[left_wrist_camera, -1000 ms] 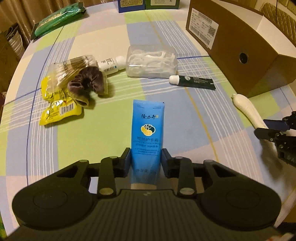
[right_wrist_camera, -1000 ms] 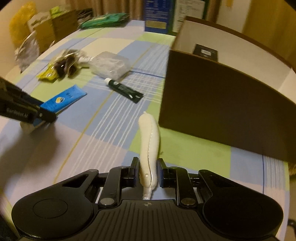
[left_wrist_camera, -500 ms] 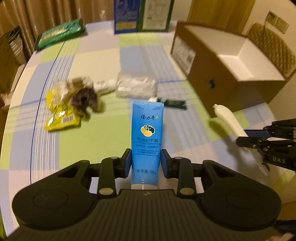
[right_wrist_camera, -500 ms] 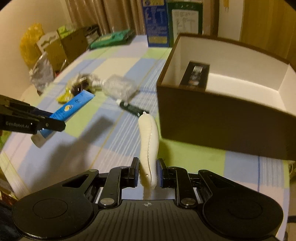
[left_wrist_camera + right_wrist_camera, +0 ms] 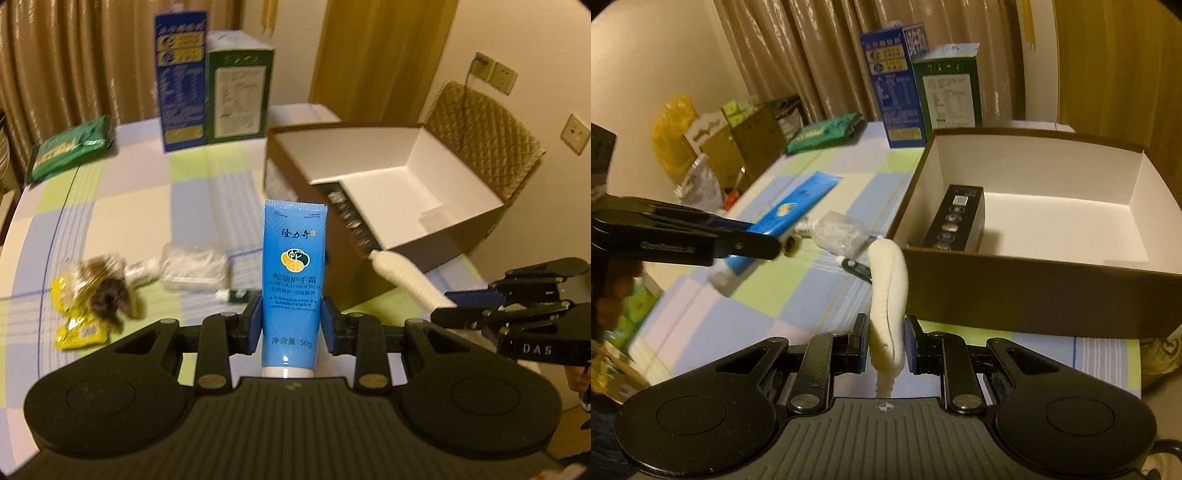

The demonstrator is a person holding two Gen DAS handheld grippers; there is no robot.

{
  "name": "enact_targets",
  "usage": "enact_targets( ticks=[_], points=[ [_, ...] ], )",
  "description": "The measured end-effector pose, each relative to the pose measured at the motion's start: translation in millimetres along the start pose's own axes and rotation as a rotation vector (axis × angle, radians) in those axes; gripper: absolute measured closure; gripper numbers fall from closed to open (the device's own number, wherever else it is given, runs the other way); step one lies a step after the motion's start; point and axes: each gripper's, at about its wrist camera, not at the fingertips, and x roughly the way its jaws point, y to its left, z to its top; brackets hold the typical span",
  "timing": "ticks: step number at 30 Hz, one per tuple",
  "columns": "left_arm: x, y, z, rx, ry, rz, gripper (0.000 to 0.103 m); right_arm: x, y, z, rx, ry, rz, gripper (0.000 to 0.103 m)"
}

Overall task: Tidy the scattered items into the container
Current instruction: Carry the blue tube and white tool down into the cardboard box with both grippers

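left gripper [image 5: 292, 325] clamped low on soft blue tube [image 5: 293, 273], right gripper [image 5: 885, 345] pinching light white curved item [image 5: 889, 284] near its end, both squashy, probably slippery

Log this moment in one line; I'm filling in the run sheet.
left gripper: jaws shut on blue tube | right gripper: jaws shut on white item | both off table | box: black carton inside

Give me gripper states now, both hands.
Left gripper: closed on the blue hand cream tube.
Right gripper: closed on the white curved object.
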Motion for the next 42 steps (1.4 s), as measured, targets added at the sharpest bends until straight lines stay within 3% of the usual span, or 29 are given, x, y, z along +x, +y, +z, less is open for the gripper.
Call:
enact_targets(
  ticks=[12,21,33,42],
  points=[
    [13.3,-40.1,25.2,0.006,-0.044,-0.041,0.075,-38.1,-52.1,30.2,0.101,-0.077,-0.023,0.086],
    [33.1,-81.7,57.2,0.006,-0.095,-0.082,0.075,-50.2,-95.2,69.0,0.056,-0.122,-0.083,0.086],
    [82.9,-116.0,104.0,-0.090,-0.127,-0.078,0.075,-17.4,-150.1,116.5,0.030,-0.122,-0.137,0.086],
    [134.2,-122.9,113.8,-0.164,-0.054,-0.026,0.075,21.3,-183.0,131.3,0.053,-0.067,-0.149,0.086]
  ],
)
